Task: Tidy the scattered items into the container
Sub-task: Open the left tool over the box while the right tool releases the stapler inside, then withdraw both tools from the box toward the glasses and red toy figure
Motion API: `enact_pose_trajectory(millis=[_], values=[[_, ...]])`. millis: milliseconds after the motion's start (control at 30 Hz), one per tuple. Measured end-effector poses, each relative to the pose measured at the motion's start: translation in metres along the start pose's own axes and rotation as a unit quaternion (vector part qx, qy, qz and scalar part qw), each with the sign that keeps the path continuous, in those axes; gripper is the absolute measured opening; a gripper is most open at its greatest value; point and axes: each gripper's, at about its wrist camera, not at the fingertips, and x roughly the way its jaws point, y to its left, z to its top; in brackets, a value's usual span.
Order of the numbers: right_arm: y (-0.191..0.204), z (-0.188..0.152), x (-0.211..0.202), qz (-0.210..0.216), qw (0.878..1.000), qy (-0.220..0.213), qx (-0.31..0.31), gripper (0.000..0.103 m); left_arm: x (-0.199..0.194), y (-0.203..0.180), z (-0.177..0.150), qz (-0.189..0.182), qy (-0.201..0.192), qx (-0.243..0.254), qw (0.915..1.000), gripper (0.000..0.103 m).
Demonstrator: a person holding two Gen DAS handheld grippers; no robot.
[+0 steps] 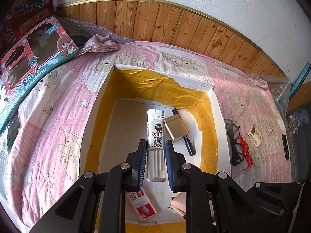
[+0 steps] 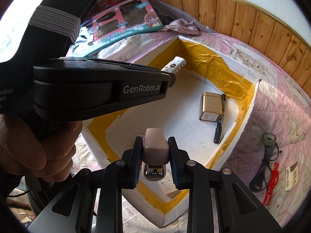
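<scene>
A white foam box (image 1: 221, 116) lined with yellow tape is set on a pink bear-print quilt (image 1: 48, 116); all places below are given relative to this box.

Above the box's open interior, a white lighter (image 1: 155, 134) with a clear lower body is clamped between the blue pads of the left gripper (image 1: 155, 161). The lighter is held lengthwise along the fingers, its white cap pointing toward the far wall of the box.

At the near side of the box, a pale pink stapler (image 2: 155, 148) is gripped from both sides by the right gripper (image 2: 155, 162), just above the near wall. The left gripper's handle is seen wrapped by a hand (image 2: 37, 151) over the left side of the box.

On the box floor, toward its right wall, a gold rectangular box (image 1: 176, 129) is laid, with a black marker (image 1: 187, 141) touching its right side. By the near wall inside, a red-and-white staples packet (image 1: 141, 205) is seen.

Outside the box, on the quilt beyond its right wall, a roll of tape (image 2: 268, 138), black glasses (image 2: 262, 174), a red clip (image 1: 245, 151), a small carton (image 1: 254, 135) and a black stick (image 1: 285, 145) are scattered. Beyond the far left corner, a toy washing machine box (image 1: 31, 62) is propped.
</scene>
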Motion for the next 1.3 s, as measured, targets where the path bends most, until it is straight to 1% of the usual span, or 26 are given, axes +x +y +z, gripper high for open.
enact_pose_trajectory(millis=[133, 333, 600, 767, 867, 900, 933, 967, 1000, 1100, 1233, 1300], values=[[-0.007, 0.003, 0.011, 0.01, 1.0, 0.021, 0.011, 0.028, 0.016, 0.0, 0.005, 0.011, 0.024, 0.008, 0.9996, 0.02], [-0.014, 0.008, 0.02, 0.015, 0.999, 0.038, 0.019, 0.027, 0.049, 0.008, 0.01, 0.019, 0.077, -0.004, 0.9969, 0.02], [-0.013, 0.013, 0.027, 0.008, 0.999, 0.05, 0.008, 0.027, 0.073, 0.01, 0.016, 0.037, 0.099, 0.0, 0.9944, 0.02], [-0.015, 0.016, 0.03, 0.004, 0.999, 0.054, 0.003, 0.028, 0.079, 0.013, 0.023, 0.054, 0.099, 0.004, 0.9936, 0.02], [-0.017, 0.016, 0.032, 0.013, 0.998, 0.058, 0.003, 0.029, 0.086, 0.017, 0.023, 0.05, 0.108, 0.001, 0.9929, 0.02], [-0.018, 0.016, 0.032, 0.014, 0.998, 0.06, 0.002, 0.029, 0.089, 0.019, 0.022, 0.054, 0.11, -0.001, 0.9925, 0.024], [-0.019, 0.014, 0.031, 0.012, 0.998, 0.059, 0.001, 0.03, 0.091, 0.022, 0.021, 0.06, 0.112, -0.004, 0.9919, 0.032], [-0.021, 0.013, 0.028, 0.014, 0.998, 0.054, 0.004, 0.031, 0.092, 0.024, 0.019, 0.062, 0.114, -0.007, 0.9915, 0.037], [-0.024, 0.011, 0.025, 0.017, 0.999, 0.048, 0.009, 0.031, 0.091, 0.025, 0.017, 0.061, 0.114, -0.008, 0.9916, 0.04], [-0.028, 0.002, 0.007, 0.03, 0.999, 0.025, 0.016, 0.031, 0.077, 0.024, 0.012, 0.065, 0.102, -0.006, 0.9926, 0.04], [-0.027, -0.014, -0.022, 0.034, 0.999, -0.021, 0.015, 0.031, 0.044, 0.017, 0.009, 0.05, 0.078, -0.004, 0.9957, 0.04], [-0.023, -0.022, -0.034, 0.039, 0.998, -0.044, 0.011, 0.028, 0.026, 0.012, 0.007, 0.043, 0.064, -0.006, 0.997, 0.04]])
